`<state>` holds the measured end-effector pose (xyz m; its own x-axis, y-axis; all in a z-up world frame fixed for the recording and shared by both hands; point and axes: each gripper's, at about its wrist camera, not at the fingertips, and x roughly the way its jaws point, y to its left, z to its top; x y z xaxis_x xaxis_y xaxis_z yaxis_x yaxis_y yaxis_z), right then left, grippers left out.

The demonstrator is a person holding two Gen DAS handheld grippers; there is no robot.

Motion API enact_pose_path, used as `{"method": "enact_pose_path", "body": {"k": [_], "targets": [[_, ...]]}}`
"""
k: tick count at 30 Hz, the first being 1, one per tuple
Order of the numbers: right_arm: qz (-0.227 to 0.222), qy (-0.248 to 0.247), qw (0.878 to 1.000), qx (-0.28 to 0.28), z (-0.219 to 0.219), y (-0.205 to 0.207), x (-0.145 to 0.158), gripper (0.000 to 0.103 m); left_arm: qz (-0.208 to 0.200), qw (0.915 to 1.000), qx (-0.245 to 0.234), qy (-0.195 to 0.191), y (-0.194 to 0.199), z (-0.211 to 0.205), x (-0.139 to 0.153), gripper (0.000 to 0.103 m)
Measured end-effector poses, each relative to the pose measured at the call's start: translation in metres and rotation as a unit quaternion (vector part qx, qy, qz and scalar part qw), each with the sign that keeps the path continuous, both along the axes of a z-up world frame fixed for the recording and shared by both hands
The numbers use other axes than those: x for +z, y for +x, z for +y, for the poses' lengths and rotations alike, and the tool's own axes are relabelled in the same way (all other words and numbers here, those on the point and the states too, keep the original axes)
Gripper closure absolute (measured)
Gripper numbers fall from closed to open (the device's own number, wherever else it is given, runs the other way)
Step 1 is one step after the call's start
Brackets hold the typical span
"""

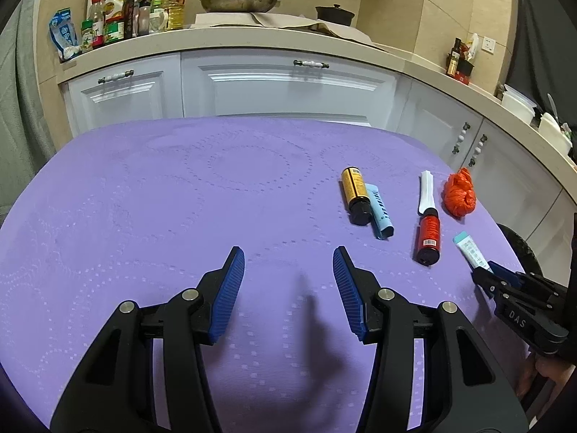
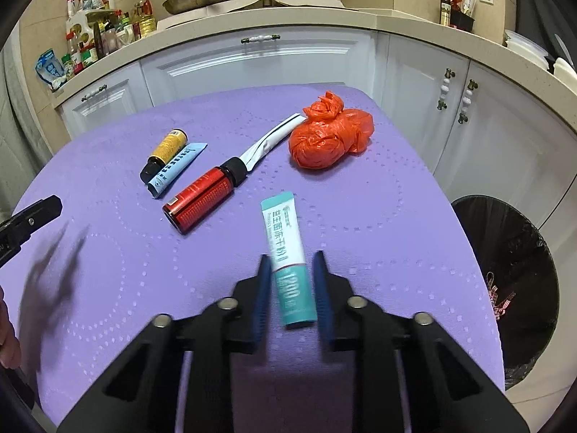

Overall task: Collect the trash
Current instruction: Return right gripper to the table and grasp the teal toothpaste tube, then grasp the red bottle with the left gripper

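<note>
Trash lies on a purple cloth table (image 1: pixel 180 198): a yellow bottle (image 1: pixel 354 195), a light blue sachet (image 1: pixel 379 211), a red bottle (image 1: pixel 429 234), a white wrapper (image 1: pixel 426 192), a crumpled red bag (image 1: pixel 459 196) and a teal sachet (image 1: pixel 470 250). My left gripper (image 1: pixel 288 263) is open and empty over the bare cloth, left of the trash. My right gripper (image 2: pixel 291 265) straddles the teal sachet (image 2: pixel 288 267), its blue pads a little off each side. The red bottle (image 2: pixel 203 198) and red bag (image 2: pixel 330 140) lie beyond it.
A black-lined trash bin (image 2: pixel 519 281) stands on the floor right of the table. White kitchen cabinets (image 1: pixel 281 86) and a counter with bottles and a pan (image 1: pixel 239 0) lie behind the table. The left gripper shows at the left edge of the right wrist view (image 2: pixel 29 223).
</note>
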<state>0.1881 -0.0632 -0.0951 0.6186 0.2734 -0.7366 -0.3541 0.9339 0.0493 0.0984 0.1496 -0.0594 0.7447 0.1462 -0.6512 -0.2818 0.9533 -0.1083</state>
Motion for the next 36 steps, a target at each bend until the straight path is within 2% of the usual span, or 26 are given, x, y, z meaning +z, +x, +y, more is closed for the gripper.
{"method": "enact_pose_path", "body": {"k": [11,22,36], "targets": [[-0.013,0.013,1.000,-0.017,-0.017,0.001,0.009,0.087,-0.001,0.9994,-0.035,0.001,0.011,-0.028,0.001,0.053],[-0.023,0.029,0.998,-0.045,-0.048,0.011,0.015,0.087,0.001,0.9962,-0.087,0.003,0.036,-0.073,0.000,0.053],[-0.018,0.057,0.996,-0.066,-0.084,0.025,0.012,0.087,0.038,0.9911,-0.126,0.018,0.087,-0.116,-0.013,0.053]]}}
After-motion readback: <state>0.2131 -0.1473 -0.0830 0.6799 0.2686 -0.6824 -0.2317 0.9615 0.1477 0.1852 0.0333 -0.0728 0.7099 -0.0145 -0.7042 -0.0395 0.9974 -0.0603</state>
